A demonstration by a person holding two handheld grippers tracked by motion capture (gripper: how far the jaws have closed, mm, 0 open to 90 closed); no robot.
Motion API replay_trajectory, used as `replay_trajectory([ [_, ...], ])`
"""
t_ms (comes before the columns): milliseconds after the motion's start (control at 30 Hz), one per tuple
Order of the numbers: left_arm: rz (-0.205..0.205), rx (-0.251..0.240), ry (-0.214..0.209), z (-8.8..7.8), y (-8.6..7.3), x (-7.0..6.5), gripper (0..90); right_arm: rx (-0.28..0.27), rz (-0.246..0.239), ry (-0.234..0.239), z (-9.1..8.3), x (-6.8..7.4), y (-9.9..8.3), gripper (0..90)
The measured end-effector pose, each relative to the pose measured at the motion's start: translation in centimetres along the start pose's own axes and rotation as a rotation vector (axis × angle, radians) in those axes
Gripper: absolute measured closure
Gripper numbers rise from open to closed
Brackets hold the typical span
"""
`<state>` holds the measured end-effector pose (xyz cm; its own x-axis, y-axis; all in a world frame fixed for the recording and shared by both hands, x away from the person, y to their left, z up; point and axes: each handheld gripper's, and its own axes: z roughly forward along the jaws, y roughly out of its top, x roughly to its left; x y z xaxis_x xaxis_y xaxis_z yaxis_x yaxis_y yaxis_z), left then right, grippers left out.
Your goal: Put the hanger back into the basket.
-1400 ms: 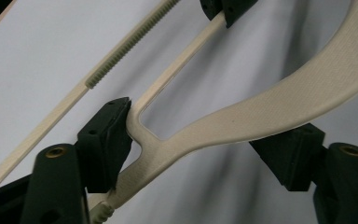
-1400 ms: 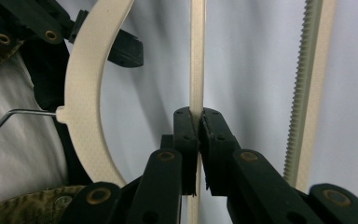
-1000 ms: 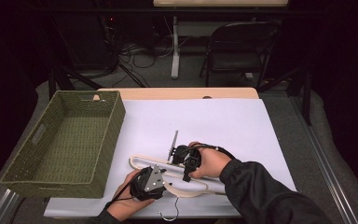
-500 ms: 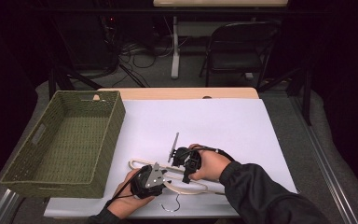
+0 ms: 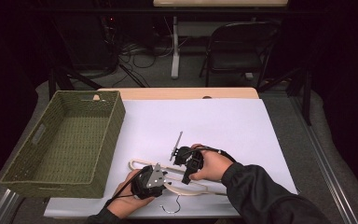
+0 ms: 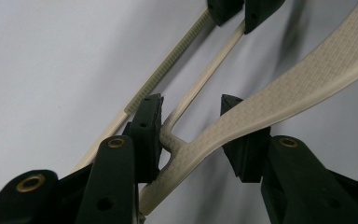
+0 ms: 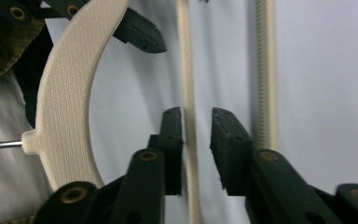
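A cream plastic hanger (image 5: pixel 137 164) with a wire hook (image 5: pixel 173 209) lies on the white table top near the front edge. My left gripper (image 5: pixel 161 176) has closed in on the hanger's wide arm (image 6: pixel 307 79). Its jaws (image 6: pixel 190 100) are now shut on it where the thin bar joins. My right gripper (image 5: pixel 186 163) straddles the thin bar (image 7: pixel 186 70). Its jaws (image 7: pixel 196 113) have just been opening: the bar lies against one pad, with a gap to the other. A ribbed cream strip (image 7: pixel 261 70) runs beside the bar.
A green woven basket (image 5: pixel 112 135) stands at the left of the table. The white sheet (image 5: pixel 223 121) stretches behind the hands. A folding chair (image 5: pixel 237 51) and cables are on the floor beyond the table's far edge.
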<state>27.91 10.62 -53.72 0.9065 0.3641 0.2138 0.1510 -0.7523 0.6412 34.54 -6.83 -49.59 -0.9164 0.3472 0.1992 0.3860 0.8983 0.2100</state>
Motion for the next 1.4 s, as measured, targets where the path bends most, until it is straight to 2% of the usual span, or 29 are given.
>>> replay_trajectory([
  [100,0.001,0.002,-0.005,0.0,0.0,0.0,59.7,-0.055,0.002,-0.009,-1.1,-0.1,-0.5,70.9],
  [133,0.002,0.002,-0.005,0.0,0.0,0.0,59.8,-0.064,0.005,-0.032,-1.6,-0.1,-0.7,70.0],
  [167,0.002,0.002,-0.005,0.0,0.0,0.1,59.8,-0.102,0.003,-0.029,-2.1,-0.1,-1.1,69.7],
  [300,0.004,-0.001,-0.004,-0.1,0.0,0.1,59.7,-0.144,-0.026,-0.066,-3.5,0.7,-2.6,68.3],
  [400,0.004,-0.002,-0.004,-0.1,0.0,0.1,59.8,-0.153,-0.043,-0.064,-4.0,1.5,-3.8,68.1],
  [567,0.004,-0.002,-0.004,-0.1,0.0,0.1,59.8,-0.147,-0.061,-0.048,-4.0,2.4,-5.6,67.3],
  [767,0.002,0.001,-0.010,-0.1,0.1,0.3,59.8,-0.139,-0.090,-0.035,-3.9,3.4,-6.4,64.9],
  [900,0.005,0.006,-0.010,-0.1,0.2,0.2,59.8,-0.134,-0.112,-0.033,-3.5,3.7,-6.4,62.3],
  [1000,0.001,0.003,-0.013,-0.2,0.2,0.3,59.8,-0.129,-0.129,-0.014,-2.9,4.0,-6.2,60.2],
  [1033,0.001,0.006,-0.017,-0.2,0.2,0.3,59.8,-0.113,-0.142,-0.011,-2.5,4.3,-6.0,59.2],
  [1233,0.002,0.005,-0.018,-0.2,0.2,0.4,59.8,-0.113,-0.177,-0.021,-1.7,4.4,-5.6,59.5],
  [1400,0.000,0.004,-0.020,-0.2,0.2,0.4,59.8,-0.097,-0.185,-0.017,-0.8,4.4,-5.3,58.6],
])
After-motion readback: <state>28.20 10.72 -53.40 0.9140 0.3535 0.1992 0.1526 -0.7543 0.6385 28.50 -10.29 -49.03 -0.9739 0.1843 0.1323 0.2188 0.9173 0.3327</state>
